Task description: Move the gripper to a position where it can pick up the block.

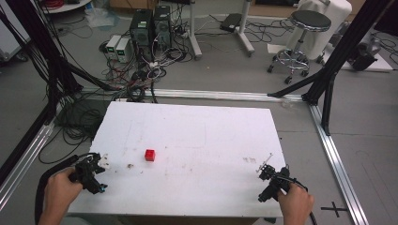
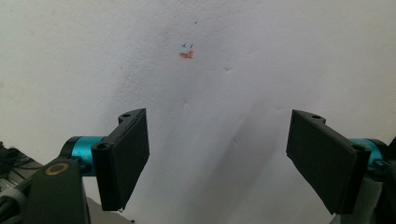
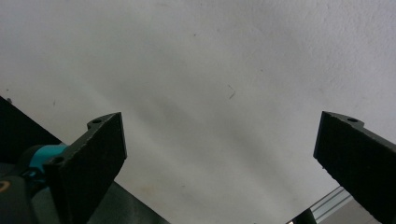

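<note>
A small red cube (image 1: 149, 155) sits alone on the white table (image 1: 197, 136), left of its middle. At the table's front left corner a hand holds my left gripper (image 1: 92, 173), well apart from the cube. Its jaws stand wide apart over bare white surface, so the left gripper (image 2: 217, 158) is open and holds nothing. My right gripper (image 1: 271, 180) is held at the front right corner. In its own view the right gripper (image 3: 219, 158) is open too, with bare table between the jaws.
An orange and blue smudge (image 2: 187, 53) marks the table ahead of the left gripper. Brownish stains (image 1: 130, 165) lie near the cube. Beyond the table stand computer towers (image 1: 151, 26) with tangled cables, a stool (image 1: 305, 37) and black frame posts (image 1: 328, 89).
</note>
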